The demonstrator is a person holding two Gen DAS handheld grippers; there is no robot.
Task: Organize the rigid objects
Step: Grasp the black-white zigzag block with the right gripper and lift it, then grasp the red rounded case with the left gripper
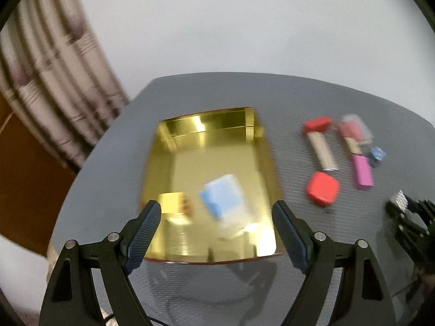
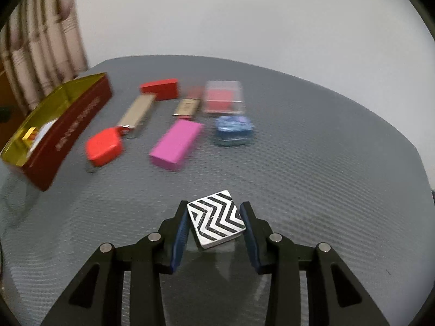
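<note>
Pinching the zigzag tile by its corners well right of the gold box, your right tongs risk letting it twist free, while your left tongs hang spread above that box.

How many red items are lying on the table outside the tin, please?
2: a red block at the far end of the group, and a rounded red piece nearer, beside the tin. The clear case's red contents aren't counted.

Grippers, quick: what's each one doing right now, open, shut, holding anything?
Left gripper: open, holding nothing, above the gold tray.
Right gripper: shut on the zigzag-patterned square block.
</note>
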